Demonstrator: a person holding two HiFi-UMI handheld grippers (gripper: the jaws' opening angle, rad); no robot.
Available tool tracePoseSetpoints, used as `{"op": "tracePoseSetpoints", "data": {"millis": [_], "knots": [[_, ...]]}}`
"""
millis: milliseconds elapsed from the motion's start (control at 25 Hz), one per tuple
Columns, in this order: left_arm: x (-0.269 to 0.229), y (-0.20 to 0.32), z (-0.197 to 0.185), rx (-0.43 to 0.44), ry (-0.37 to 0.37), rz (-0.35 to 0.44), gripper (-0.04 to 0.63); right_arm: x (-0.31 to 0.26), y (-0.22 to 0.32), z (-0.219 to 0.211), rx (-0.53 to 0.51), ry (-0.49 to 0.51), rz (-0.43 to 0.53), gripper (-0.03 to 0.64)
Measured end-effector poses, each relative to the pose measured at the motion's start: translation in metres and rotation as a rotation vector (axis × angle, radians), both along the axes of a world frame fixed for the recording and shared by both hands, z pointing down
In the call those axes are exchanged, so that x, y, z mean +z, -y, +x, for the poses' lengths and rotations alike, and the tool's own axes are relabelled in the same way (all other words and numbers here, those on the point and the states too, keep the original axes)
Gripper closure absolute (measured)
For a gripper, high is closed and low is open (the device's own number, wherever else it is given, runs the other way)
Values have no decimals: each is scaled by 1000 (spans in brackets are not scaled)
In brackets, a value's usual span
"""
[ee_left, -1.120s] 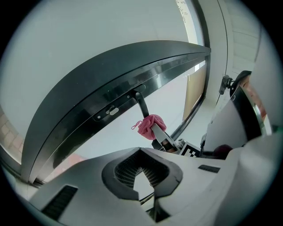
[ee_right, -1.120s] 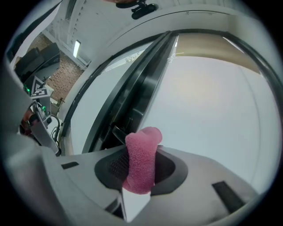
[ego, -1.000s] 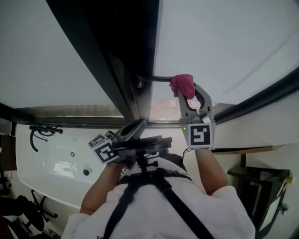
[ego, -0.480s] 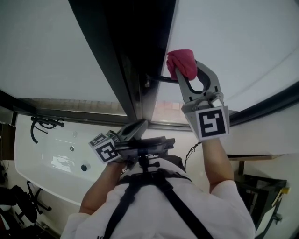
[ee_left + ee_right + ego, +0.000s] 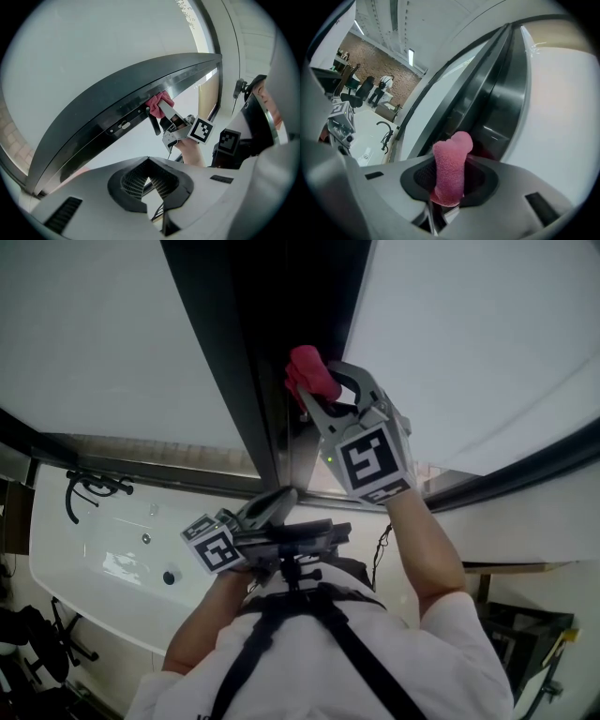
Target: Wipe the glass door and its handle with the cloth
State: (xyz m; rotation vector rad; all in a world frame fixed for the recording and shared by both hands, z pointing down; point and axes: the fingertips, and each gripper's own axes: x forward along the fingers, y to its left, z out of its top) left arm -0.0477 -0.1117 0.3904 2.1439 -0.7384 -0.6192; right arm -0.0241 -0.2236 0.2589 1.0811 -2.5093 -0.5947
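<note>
By glass door (image 5: 225, 352), right gripper (image 5: 321, 397) clamping cloth (image 5: 311, 373)

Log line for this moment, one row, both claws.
step: wiping | right claw: shut on pink cloth, cloth against door frame at handle end | left claw: shut, empty, off the door

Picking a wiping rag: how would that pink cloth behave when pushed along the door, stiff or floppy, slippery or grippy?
Probably floppy: the cloth bunches into a soft wad in the right hand-held gripper. Its fuzzy surface likely drags rather than slides.
</note>
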Motion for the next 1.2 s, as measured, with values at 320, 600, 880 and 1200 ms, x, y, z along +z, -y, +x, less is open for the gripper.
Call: {"op": "tracePoseSetpoints", "data": {"millis": [320, 600, 880, 1200], "knots": [[-3, 7, 10, 19, 35, 16, 603, 11, -6, 15, 21, -103, 36, 512], [-3, 10, 17, 64, 33, 15, 603, 15, -10, 42, 68, -150, 58, 512], [-4, 13, 25, 94, 31, 11, 603, 17, -14, 81, 163, -88, 49, 512], [-3, 16, 25, 81, 41, 4, 603, 50, -15, 147, 357, 37, -27, 512]]}}
